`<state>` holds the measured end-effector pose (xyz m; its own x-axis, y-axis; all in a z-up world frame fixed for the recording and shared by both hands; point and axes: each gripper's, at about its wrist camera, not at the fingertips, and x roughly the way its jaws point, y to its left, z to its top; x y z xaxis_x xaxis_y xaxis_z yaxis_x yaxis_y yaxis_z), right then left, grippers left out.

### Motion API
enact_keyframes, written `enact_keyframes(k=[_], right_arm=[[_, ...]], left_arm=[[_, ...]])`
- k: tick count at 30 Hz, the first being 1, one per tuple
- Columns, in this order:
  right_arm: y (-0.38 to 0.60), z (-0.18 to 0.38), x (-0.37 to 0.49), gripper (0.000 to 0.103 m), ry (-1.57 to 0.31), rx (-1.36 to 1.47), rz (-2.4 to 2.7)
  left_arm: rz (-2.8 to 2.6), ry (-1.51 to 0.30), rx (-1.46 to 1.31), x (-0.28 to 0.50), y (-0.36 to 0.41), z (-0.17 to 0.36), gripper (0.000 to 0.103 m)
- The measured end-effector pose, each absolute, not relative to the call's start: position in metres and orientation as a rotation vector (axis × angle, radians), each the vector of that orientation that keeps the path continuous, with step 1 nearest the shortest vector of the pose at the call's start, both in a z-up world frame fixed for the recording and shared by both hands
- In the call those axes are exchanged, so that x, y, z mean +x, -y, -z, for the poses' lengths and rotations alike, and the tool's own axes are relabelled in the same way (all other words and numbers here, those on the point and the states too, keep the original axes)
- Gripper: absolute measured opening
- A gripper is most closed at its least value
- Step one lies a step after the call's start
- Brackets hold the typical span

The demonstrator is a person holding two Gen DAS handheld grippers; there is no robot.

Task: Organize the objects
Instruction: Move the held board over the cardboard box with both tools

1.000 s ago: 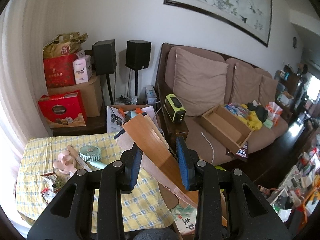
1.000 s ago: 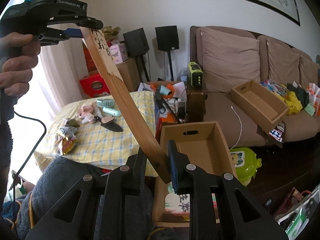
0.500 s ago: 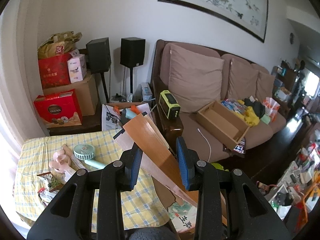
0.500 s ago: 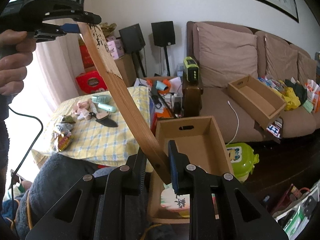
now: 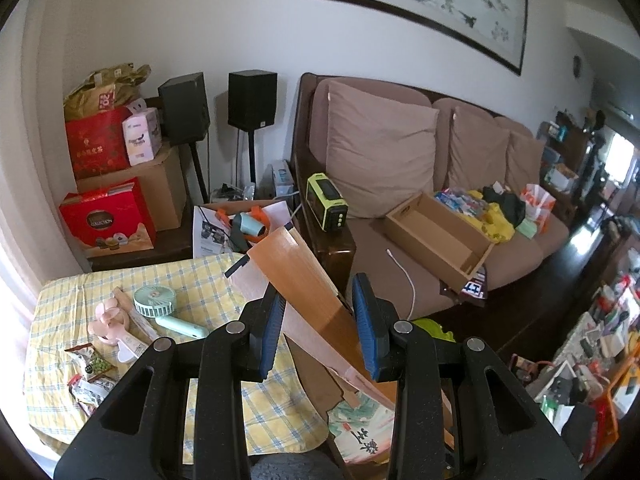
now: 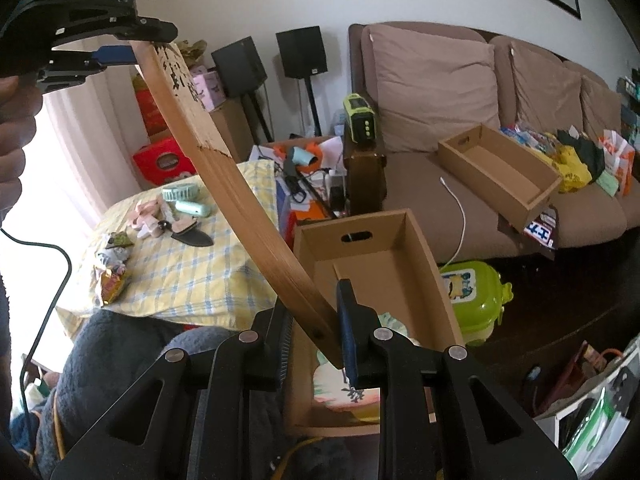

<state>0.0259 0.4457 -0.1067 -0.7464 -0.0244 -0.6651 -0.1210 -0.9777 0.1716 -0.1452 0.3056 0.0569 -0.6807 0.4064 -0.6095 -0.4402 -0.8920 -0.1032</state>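
Note:
A long folded wooden fan (image 6: pixel 224 176) slants from upper left down to lower centre, and both grippers hold it. My right gripper (image 6: pixel 316 308) is shut on its narrow pivot end. My left gripper (image 6: pixel 148 44), in a person's hand at the top left, is shut on the wide upper end. In the left wrist view the fan (image 5: pixel 296 276) runs between the blue pads of the left gripper (image 5: pixel 318 296). Just behind and below the fan's lower end stands an open cardboard box (image 6: pixel 416 248). A printed paper fan (image 6: pixel 340 384) lies in the box's near end.
A yellow checked table (image 6: pixel 180 272) holds handheld fans (image 6: pixel 184 198) and snack packets (image 6: pixel 114 264). A sofa (image 6: pixel 432 80) carries a second open box (image 6: pixel 500 168) and loose items. A green toy case (image 6: pixel 476 296) sits on the floor. A person's fleece-clad leg (image 6: pixel 120 360) is at the lower left.
Both grippers have shifted a little with the fan, and the open box looms larger in the right wrist view. Both grips are unchanged.

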Motion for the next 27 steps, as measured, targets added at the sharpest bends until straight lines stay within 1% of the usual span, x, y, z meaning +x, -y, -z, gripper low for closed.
enact_keyframes(k=[11,27], right_arm=[[-0.457,0.117,0.024,0.02,-0.375,-1.146,-2.83],[-0.468,0.138,0.019,0.021,-0.414,-1.236,-2.757]], left_arm=[[-2.513,-0.091,-0.91,-0.144,-0.32,-0.047,0.031],[-2.508,-0.094,-0.977,-0.155,-0.334,-0.014,0.031]])
